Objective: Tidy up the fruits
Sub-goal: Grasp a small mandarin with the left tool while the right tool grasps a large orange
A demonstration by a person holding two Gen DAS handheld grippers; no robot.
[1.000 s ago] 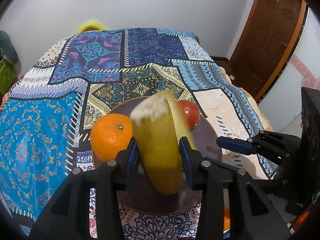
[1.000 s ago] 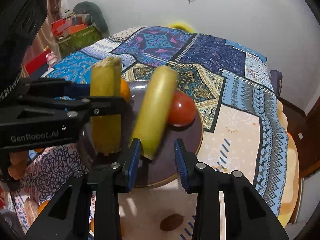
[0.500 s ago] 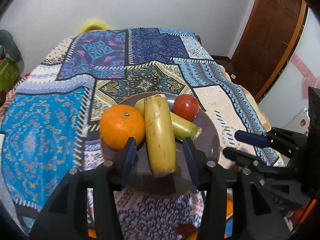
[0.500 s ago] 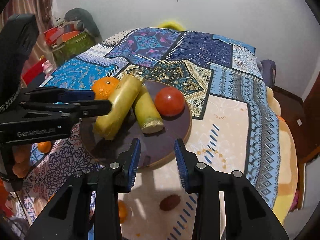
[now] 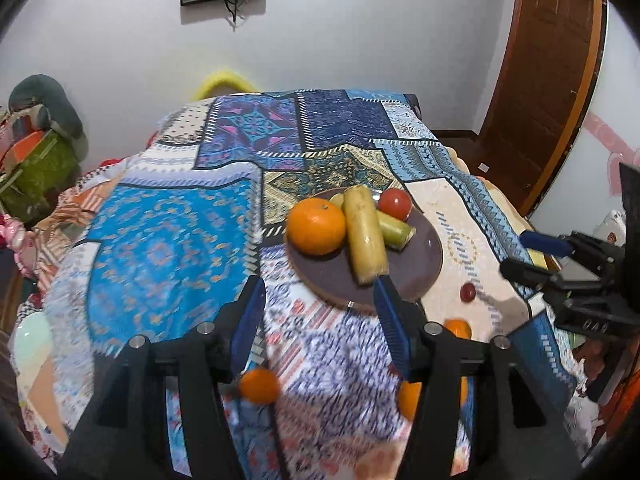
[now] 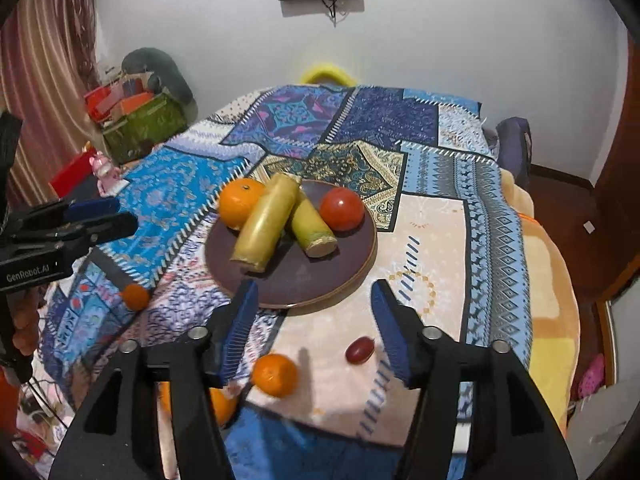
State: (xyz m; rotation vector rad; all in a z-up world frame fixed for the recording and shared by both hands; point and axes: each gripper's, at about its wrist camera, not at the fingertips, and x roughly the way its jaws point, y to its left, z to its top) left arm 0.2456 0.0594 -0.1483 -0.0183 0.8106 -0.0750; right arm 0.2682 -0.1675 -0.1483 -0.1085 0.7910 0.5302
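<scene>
Both tongs empty & opening: left tongs, right tongs. Next pick small orange nr plate; grip gently, it rolls on bed.

Plate: smooth, dull brown with a faint sheen. Tomato: glossy skin. Orange: finely dimpled, matt. Bedcover: patterned woven cloth. Door: varnished wood. Gripper fingers: ribbed blue pads, matt black plastic
</scene>
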